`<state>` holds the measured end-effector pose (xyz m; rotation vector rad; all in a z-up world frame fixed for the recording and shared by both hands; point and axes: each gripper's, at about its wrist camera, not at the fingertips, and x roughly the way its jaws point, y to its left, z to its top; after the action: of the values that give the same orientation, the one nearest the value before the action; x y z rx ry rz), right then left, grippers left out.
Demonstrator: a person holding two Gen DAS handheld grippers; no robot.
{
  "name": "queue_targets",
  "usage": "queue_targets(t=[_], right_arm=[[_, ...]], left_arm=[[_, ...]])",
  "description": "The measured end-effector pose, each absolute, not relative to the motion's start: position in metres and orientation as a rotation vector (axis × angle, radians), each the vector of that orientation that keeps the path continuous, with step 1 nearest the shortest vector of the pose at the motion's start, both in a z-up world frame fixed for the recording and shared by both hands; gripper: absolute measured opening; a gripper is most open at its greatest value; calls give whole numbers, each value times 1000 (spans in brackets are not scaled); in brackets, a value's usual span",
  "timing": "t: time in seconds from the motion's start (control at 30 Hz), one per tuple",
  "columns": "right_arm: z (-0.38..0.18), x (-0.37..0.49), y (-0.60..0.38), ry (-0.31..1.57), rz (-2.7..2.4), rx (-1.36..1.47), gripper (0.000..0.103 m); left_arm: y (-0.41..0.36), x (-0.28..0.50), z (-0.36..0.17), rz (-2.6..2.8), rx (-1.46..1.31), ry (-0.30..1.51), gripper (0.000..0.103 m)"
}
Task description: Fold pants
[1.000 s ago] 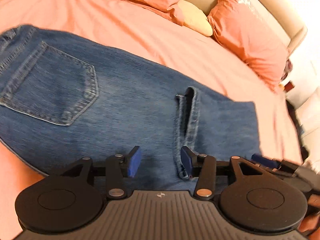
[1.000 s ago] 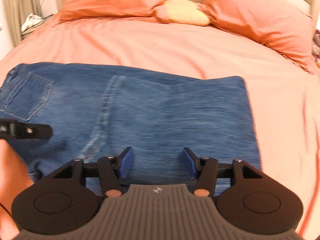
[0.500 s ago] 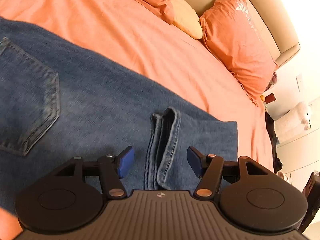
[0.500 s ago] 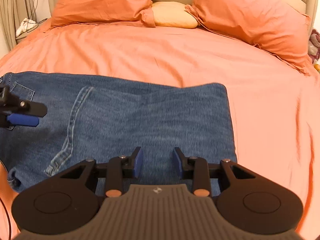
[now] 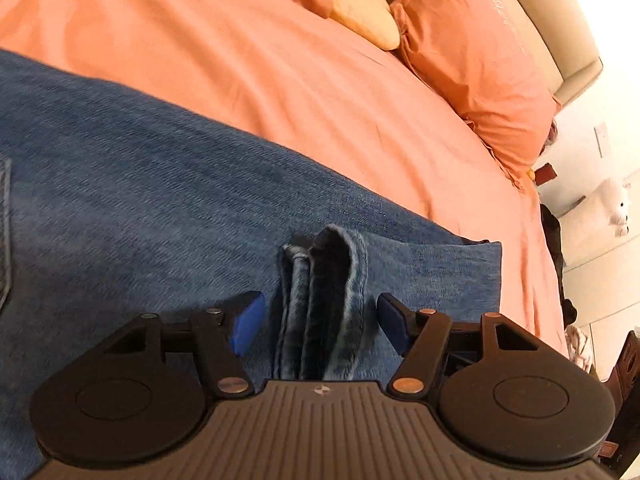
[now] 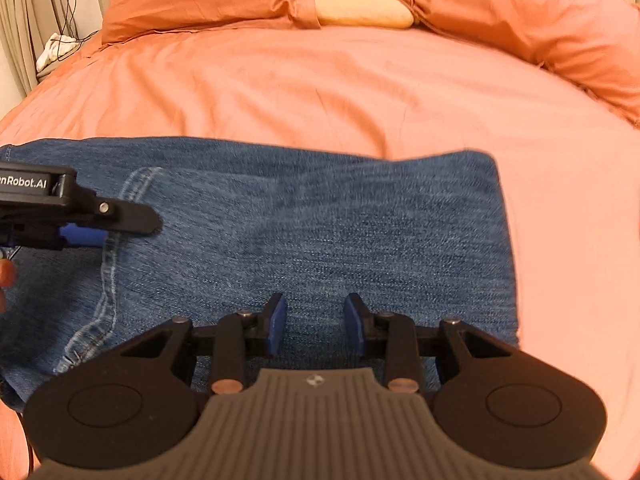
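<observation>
left tool [image 5: 320, 322] spread astride the jeans' [image 5: 140, 208] hem stack [image 5: 324, 304]; right tool [image 6: 315, 322] spread over denim.

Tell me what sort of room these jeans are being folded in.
Most likely a bedroom: the jeans lie on a bed with a salmon-coloured cover, matching pillows lean against a padded headboard, and a white plush toy sits nearby.

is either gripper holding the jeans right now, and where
Nothing is held. The left gripper is open, its fingers either side of the hem fold of the jeans. The right gripper is open over flat denim.
</observation>
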<state>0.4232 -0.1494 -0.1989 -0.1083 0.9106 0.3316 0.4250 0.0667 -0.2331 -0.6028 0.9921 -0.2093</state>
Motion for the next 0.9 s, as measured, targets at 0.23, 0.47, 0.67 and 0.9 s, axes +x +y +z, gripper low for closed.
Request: queue_targets(t=[0.23,0.47,0.67,0.9], right_arm=[[-211,423,-153,894,335,-64,35],[-181,416,-182,845,323,-5,33],[-156,425,-220,808,230,-27,23],[-154,466,-222,818,177,-40,12]], left_arm=[[53,412,-220,-202,-453,921,14],[32,384,-158,-277,-260,751,9],[33,407,-146,-236,-165,828,9],[36,430,-200,-171,-131,956,10]])
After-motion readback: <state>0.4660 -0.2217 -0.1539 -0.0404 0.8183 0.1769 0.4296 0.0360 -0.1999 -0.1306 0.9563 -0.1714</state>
